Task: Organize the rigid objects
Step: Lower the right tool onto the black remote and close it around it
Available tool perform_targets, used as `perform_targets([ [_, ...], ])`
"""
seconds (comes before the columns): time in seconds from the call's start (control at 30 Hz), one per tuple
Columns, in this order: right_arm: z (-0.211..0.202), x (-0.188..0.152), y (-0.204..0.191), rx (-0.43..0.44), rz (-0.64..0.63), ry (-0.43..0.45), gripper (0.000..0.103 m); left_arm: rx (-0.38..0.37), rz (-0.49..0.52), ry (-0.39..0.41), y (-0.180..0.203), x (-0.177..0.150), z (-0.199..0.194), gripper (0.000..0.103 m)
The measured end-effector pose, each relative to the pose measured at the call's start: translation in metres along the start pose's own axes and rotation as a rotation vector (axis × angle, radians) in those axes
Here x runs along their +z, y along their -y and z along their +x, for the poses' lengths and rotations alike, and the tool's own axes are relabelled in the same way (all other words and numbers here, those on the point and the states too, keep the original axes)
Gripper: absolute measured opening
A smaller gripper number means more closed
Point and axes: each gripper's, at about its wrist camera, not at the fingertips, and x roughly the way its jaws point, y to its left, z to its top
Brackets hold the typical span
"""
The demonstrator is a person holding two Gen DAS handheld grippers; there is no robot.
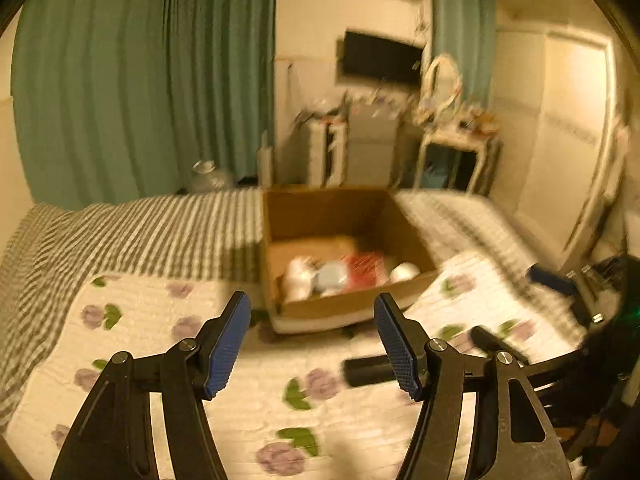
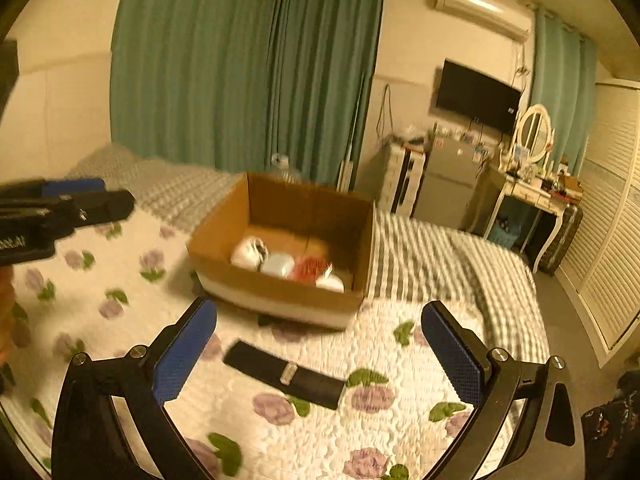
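An open cardboard box (image 1: 280, 216) (image 2: 280, 304) stands on the bed. Inside lie white items (image 2: 248, 254), a pale blue item (image 2: 278, 266) and a red item (image 2: 310, 270). A flat black rectangular object (image 2: 286, 374) with a small silver tag lies on the floral quilt in front of the box; in the left wrist view it shows as a dark shape (image 1: 366, 370) by the right finger. My left gripper (image 1: 314, 346) is open and empty, above the quilt before the box. My right gripper (image 2: 320, 354) is open and empty, above the black object.
The bed has a floral quilt (image 2: 120, 280) over a grey striped cover (image 1: 160, 232). Green curtains (image 2: 240, 60) hang behind. A small fridge (image 2: 444, 184), a vanity table with mirror (image 2: 532, 184) and a wall TV (image 2: 476, 96) stand past the bed. The left gripper's body (image 2: 60, 210) shows at the right view's left edge.
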Motion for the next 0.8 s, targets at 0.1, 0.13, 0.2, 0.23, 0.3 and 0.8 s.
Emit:
perform_targets([
  [0.1,0.028,-0.011,-0.002,0.002,-0.039,-0.060,0.103,-0.010,-0.035,-0.071,-0.007,-0.011,0.027,0.067],
  [0.13,0.037,-0.014,-0.004,0.007,-0.052,-0.077,0.103,-0.022,-0.056,-0.095,-0.011,-0.015,0.036,0.067],
  [0.2,0.051,-0.022,-0.009,0.020,-0.084,-0.109,0.103,-0.024,-0.065,-0.121,-0.013,-0.023,0.050,0.065],
  [0.23,0.059,-0.026,-0.012,0.030,-0.105,-0.126,0.103,-0.021,-0.062,-0.130,-0.014,-0.026,0.055,0.065],
  [0.3,0.072,-0.034,-0.017,0.038,-0.146,-0.154,0.103,-0.018,-0.056,-0.150,-0.010,-0.032,0.063,0.065],
  [0.8,0.165,-0.082,-0.040,0.122,-0.310,-0.360,0.096,-0.028,-0.061,-0.295,-0.010,-0.074,0.130,0.049],
])
